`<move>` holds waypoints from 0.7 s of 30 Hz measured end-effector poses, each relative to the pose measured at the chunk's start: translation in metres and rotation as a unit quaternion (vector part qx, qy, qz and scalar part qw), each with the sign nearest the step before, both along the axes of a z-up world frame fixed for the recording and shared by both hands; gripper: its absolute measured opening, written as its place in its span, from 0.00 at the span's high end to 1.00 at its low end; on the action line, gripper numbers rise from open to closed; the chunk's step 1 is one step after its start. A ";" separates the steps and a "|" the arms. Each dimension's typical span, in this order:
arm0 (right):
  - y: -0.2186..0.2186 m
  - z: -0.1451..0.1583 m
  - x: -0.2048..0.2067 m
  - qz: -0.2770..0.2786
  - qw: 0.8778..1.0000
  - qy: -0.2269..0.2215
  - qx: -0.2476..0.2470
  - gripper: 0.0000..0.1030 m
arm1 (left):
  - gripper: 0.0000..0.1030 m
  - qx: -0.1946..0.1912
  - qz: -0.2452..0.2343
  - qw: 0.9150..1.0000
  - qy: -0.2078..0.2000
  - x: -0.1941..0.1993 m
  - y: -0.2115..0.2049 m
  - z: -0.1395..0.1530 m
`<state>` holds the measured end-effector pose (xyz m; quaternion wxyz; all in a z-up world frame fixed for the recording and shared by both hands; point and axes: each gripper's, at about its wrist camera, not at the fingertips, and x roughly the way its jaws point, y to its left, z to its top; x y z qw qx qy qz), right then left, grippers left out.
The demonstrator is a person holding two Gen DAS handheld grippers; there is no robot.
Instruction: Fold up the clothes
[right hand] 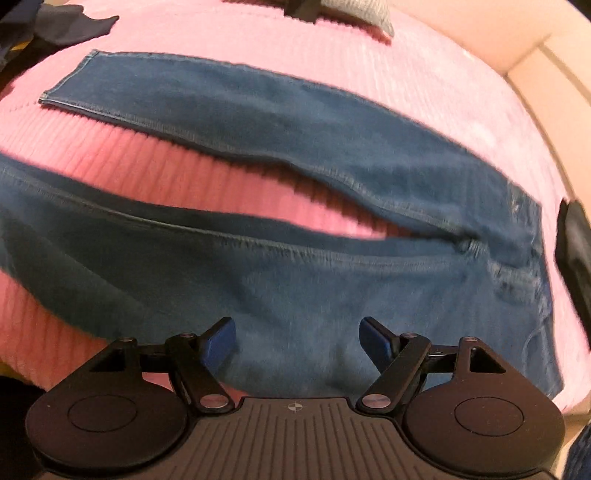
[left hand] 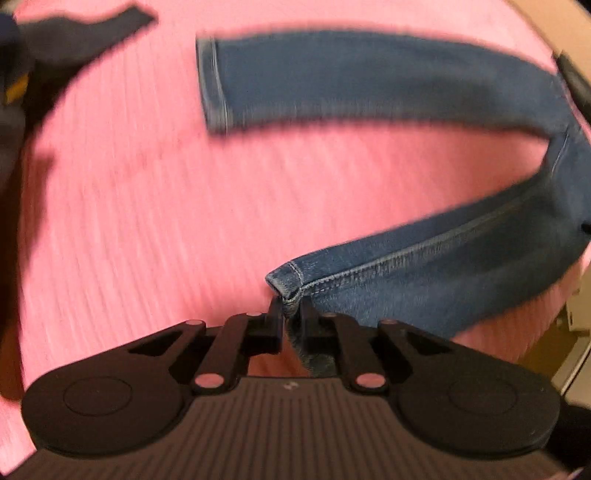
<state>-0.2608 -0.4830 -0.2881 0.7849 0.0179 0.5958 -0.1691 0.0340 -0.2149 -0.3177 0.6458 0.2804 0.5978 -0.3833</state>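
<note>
A pair of blue jeans [left hand: 424, 85] lies spread on a pink ribbed cover [left hand: 147, 206], its two legs parted in a V. My left gripper [left hand: 291, 310] is shut on the hem of the near jeans leg [left hand: 295, 280] and holds it just above the cover. In the right wrist view the jeans [right hand: 295, 280] fill the middle, with the far leg [right hand: 184, 96] flat and the waist at the right. My right gripper [right hand: 297, 341] is open and empty, its blue-padded fingers [right hand: 221, 343] hovering over the thigh of the near leg.
Dark clothes [left hand: 55, 48] lie at the far left of the cover; they also show in the right wrist view [right hand: 62, 22]. A grey garment [right hand: 354, 11] sits at the far edge. A black object [right hand: 572, 236] is at the right edge. The cover's edge drops off at right.
</note>
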 end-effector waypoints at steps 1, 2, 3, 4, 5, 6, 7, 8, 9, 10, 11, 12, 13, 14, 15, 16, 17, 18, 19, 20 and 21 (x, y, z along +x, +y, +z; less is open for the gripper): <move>-0.002 0.000 -0.003 -0.011 1.000 0.001 0.004 0.25 | 0.91 0.012 -0.005 1.000 -0.005 -0.005 -0.001 -0.004; -0.003 -0.001 -0.005 -0.023 1.000 0.001 0.009 0.25 | 0.86 0.023 -0.011 1.000 -0.012 -0.010 -0.001 -0.006; -0.005 -0.001 -0.008 -0.034 0.999 0.002 0.013 0.25 | 0.81 0.026 -0.023 0.999 -0.037 -0.015 -0.001 -0.002; -0.007 -0.001 -0.010 -0.045 0.999 0.003 0.018 0.25 | 0.71 0.028 -0.035 0.997 -0.065 -0.021 -0.001 0.003; -0.008 -0.002 -0.014 -0.061 0.998 0.004 0.024 0.25 | 0.67 0.029 -0.047 0.994 -0.093 -0.026 -0.001 0.009; -0.010 -0.005 -0.019 -0.075 0.997 0.014 0.033 0.25 | 0.67 0.025 -0.071 0.991 -0.113 -0.032 0.003 0.014; -0.013 -0.009 -0.024 -0.088 0.995 0.027 0.042 0.24 | 0.66 0.021 -0.097 0.986 -0.132 -0.037 0.007 0.019; -0.015 -0.013 -0.029 -0.101 0.993 0.040 0.051 0.23 | 0.65 0.018 -0.127 0.981 -0.147 -0.046 0.010 0.024; -0.016 -0.014 -0.033 -0.105 0.992 0.043 0.048 0.23 | 0.63 0.011 -0.160 0.974 -0.160 -0.056 0.014 0.027; -0.016 -0.013 -0.035 -0.107 0.993 0.043 0.039 0.23 | 0.59 0.002 -0.192 0.968 -0.163 -0.067 0.017 0.030; -0.014 -0.010 -0.035 -0.099 0.994 0.032 0.037 0.23 | 0.50 -0.005 -0.217 0.964 -0.156 -0.075 0.020 0.030; -0.012 -0.005 -0.033 -0.087 0.995 0.017 0.037 0.23 | 0.47 -0.006 -0.221 0.966 -0.138 -0.079 0.022 0.029; -0.010 -0.001 -0.031 -0.075 0.996 0.003 0.038 0.23 | 0.41 -0.004 -0.199 0.974 -0.111 -0.079 0.025 0.026; -0.008 0.000 -0.028 -0.068 0.997 -0.003 0.040 0.23 | 0.39 0.000 -0.173 0.981 -0.089 -0.076 0.028 0.021; -0.006 0.000 -0.025 -0.063 0.997 -0.005 0.042 0.23 | 0.39 0.003 -0.143 0.987 -0.067 -0.073 0.030 0.015; -0.005 -0.002 -0.025 -0.064 0.997 -0.004 0.047 0.23 | 0.39 0.003 -0.118 0.992 -0.050 -0.072 0.033 0.010; -0.005 -0.004 -0.025 -0.068 0.996 -0.002 0.052 0.23 | 0.39 -0.003 -0.101 0.994 -0.037 -0.070 0.034 0.006; -0.004 -0.007 -0.025 -0.071 0.996 0.001 0.057 0.23 | 0.39 -0.009 -0.085 0.996 -0.024 -0.068 0.035 0.002; -0.004 -0.009 -0.026 -0.075 0.995 0.003 0.062 0.23 | 0.41 -0.021 -0.077 0.997 -0.016 -0.067 0.035 0.000; -0.004 -0.011 -0.026 -0.078 0.995 0.005 0.067 0.23 | 0.48 -0.034 -0.070 0.997 -0.008 -0.066 0.034 -0.001; -0.003 -0.013 -0.027 -0.082 0.994 0.008 0.073 0.23 | 0.57 -0.046 -0.065 0.997 0.003 -0.064 0.031 -0.002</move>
